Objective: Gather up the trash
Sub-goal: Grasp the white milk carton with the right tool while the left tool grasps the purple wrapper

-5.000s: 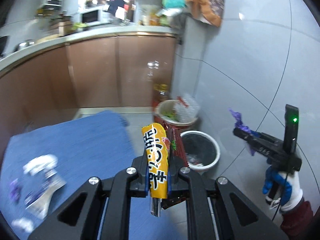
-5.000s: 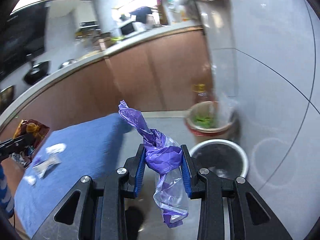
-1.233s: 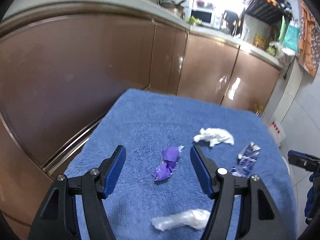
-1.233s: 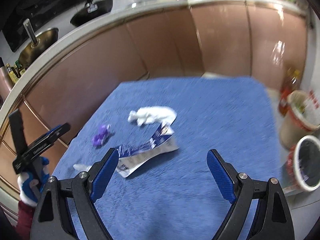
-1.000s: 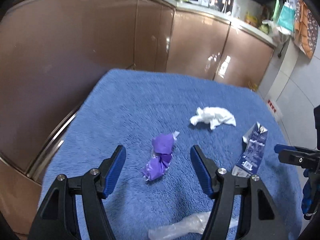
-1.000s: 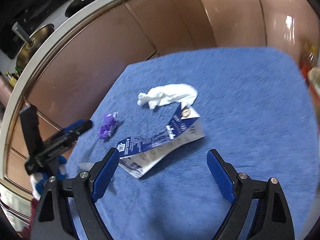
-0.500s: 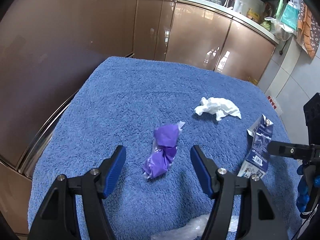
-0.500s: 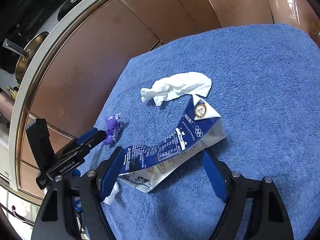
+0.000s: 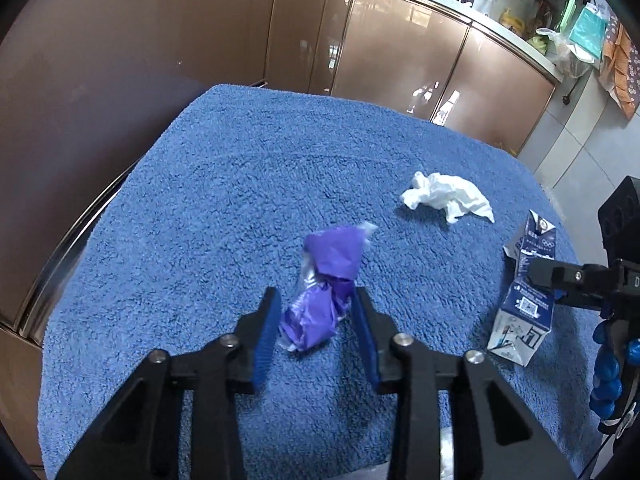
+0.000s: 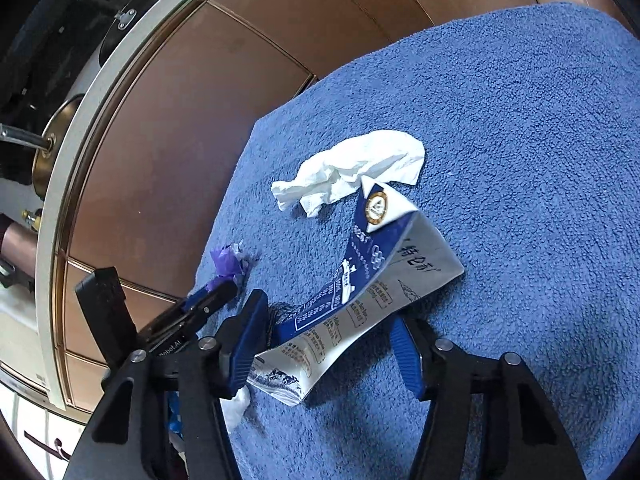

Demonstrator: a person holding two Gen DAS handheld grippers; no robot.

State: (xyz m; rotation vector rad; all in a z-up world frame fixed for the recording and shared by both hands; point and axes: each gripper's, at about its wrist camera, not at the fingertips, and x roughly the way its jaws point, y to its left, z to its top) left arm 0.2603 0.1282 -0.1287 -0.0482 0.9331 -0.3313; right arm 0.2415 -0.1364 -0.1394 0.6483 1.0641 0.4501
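Note:
A crumpled purple wrapper (image 9: 324, 292) lies on the blue towel (image 9: 224, 208). My left gripper (image 9: 316, 332) has its jaws partly closed around the wrapper's near end, both pads close beside it. A flattened blue-and-white milk carton (image 10: 360, 292) lies between the jaws of my right gripper (image 10: 328, 344), which is narrowing on it, the left pad touching it. The carton also shows in the left wrist view (image 9: 528, 292). The purple wrapper (image 10: 230, 262) shows small in the right wrist view, at the left gripper's tip.
A crumpled white tissue (image 9: 446, 196) lies further back on the towel, also in the right wrist view (image 10: 352, 168). A clear plastic scrap (image 10: 236, 406) lies under the right gripper's left finger. Brown cabinet doors (image 9: 400, 48) stand behind the towel.
Both grippers came from the bins, without their earlier trash, down to the towel. In the last half second both jaws narrowed, the left around the purple wrapper, the right around the carton.

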